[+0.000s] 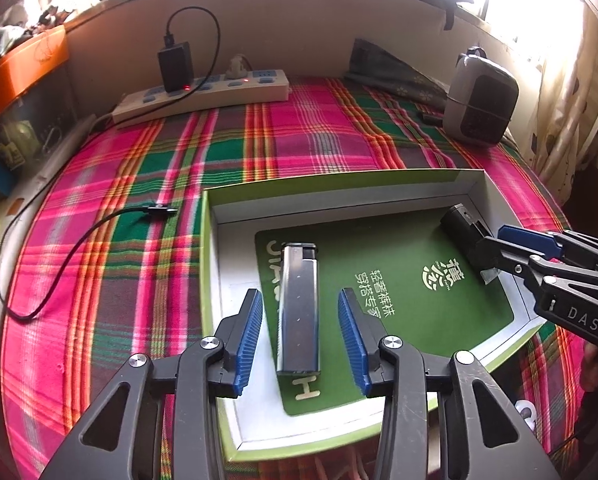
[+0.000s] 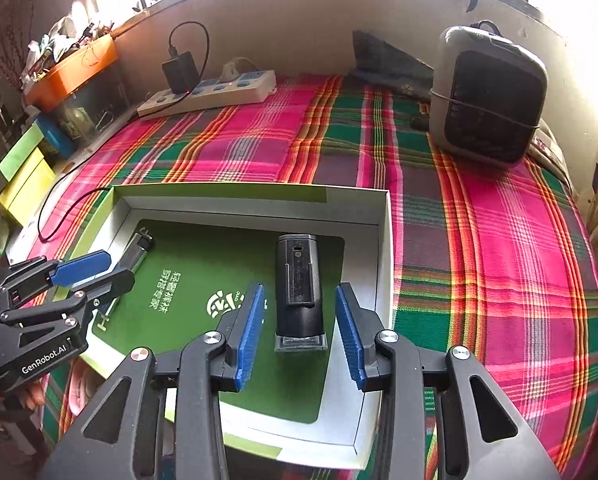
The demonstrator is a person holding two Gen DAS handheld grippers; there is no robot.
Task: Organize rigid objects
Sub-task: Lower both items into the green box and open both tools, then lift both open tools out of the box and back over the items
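A shallow green-rimmed box [image 1: 215, 248] with a green printed floor lies on the plaid cloth; it also shows in the right wrist view [image 2: 385, 248]. A silver lighter [image 1: 299, 308] lies in its left part, between the fingers of my open left gripper [image 1: 301, 334], untouched. A black rectangular device [image 2: 299, 288] lies in its right part, between the fingers of my open right gripper [image 2: 299, 330], untouched. It shows in the left wrist view [image 1: 461, 232] partly hidden by the right gripper [image 1: 503, 240]. The right wrist view shows the lighter [image 2: 139, 252] by the left gripper [image 2: 95, 270].
A white power strip [image 1: 203, 96] with a black charger [image 1: 175, 66] sits at the back. Its black cable [image 1: 71, 256] trails over the cloth left of the box. A grey speaker-like device [image 2: 491, 96] stands at the back right. An orange tray [image 1: 23, 68] and boxes are at the left.
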